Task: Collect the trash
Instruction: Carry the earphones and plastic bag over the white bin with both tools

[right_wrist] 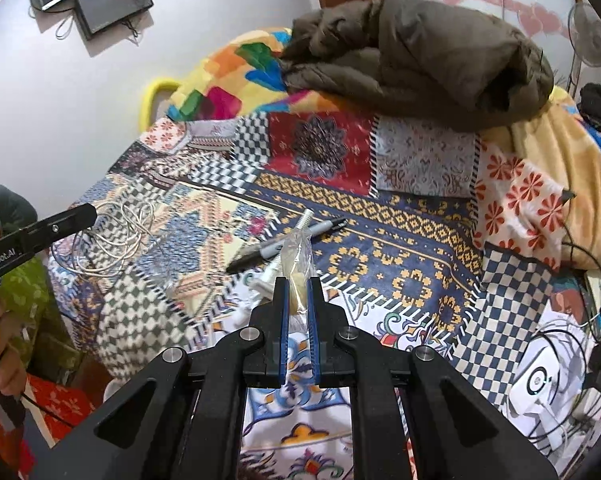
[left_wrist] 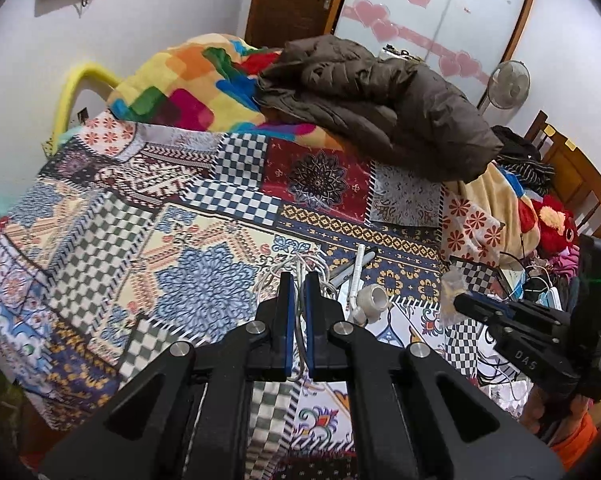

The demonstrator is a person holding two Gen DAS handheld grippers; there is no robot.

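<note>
My left gripper (left_wrist: 299,280) is shut on a tangle of thin white cable (left_wrist: 296,266) above the patterned bedspread (left_wrist: 204,216); the cable also shows in the right wrist view (right_wrist: 112,236), by the left gripper's finger (right_wrist: 60,220). My right gripper (right_wrist: 298,284) is shut on a small clear plastic bag (right_wrist: 296,256) with something pale inside, held above the bed; the bag shows in the left wrist view (left_wrist: 452,292). A black marker (right_wrist: 288,246), a white tube (left_wrist: 358,276) and a tape roll (left_wrist: 374,298) lie on the bed.
A brown jacket (left_wrist: 380,96) and a multicoloured blanket (left_wrist: 188,80) are piled at the far side of the bed. Clothes, a red plush toy (left_wrist: 552,220) and chargers with cables (right_wrist: 548,376) crowd the right. A fan (left_wrist: 508,84) stands by the glass door.
</note>
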